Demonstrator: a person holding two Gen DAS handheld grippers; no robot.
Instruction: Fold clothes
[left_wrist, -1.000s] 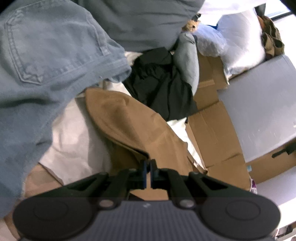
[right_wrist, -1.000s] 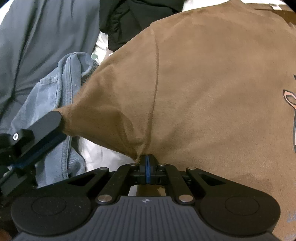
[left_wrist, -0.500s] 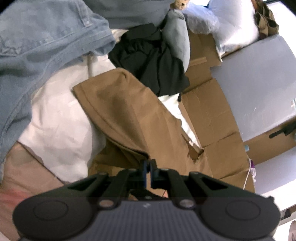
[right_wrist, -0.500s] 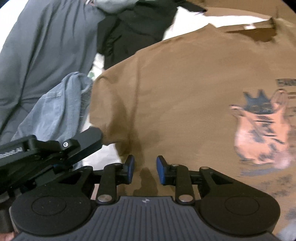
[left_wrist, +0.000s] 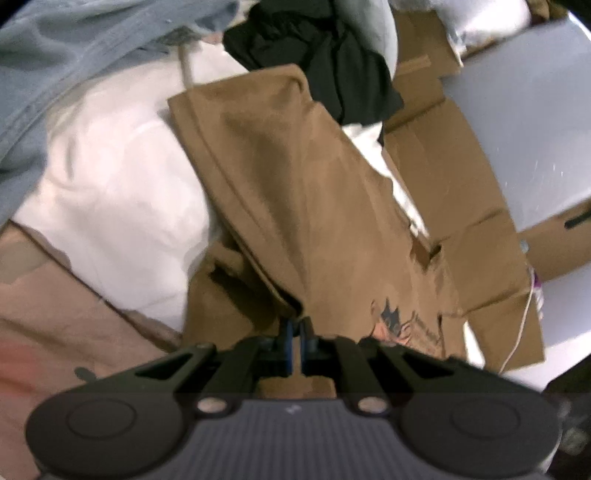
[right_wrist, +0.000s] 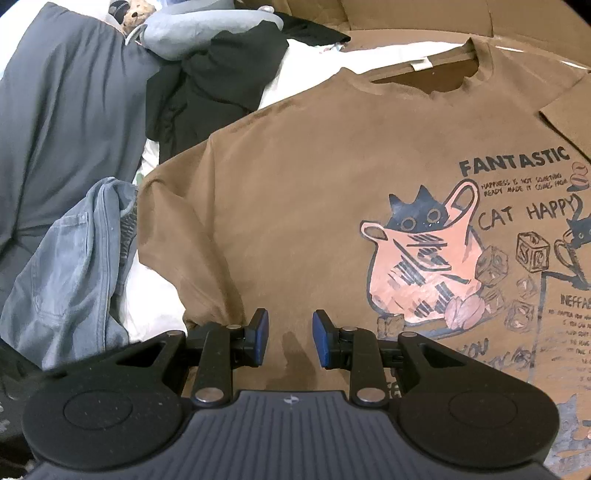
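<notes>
Step in hand: laying the brown T-shirt flat, print up, before the first fold.
Left gripper: fingers pinched narrow on the shirt's edge, which runs up toward 11 o'clock.
Right gripper: fingers parted a moderate way, nothing between them, hovering over the chest.
Doing it well: the left should pull its edge taut and low so the sleeve lies smooth.
Edges: jeans crowd the sleeve at 9 o'clock; black garment at 11.
Open room: cardboard lies toward 2 o'clock.
</notes>
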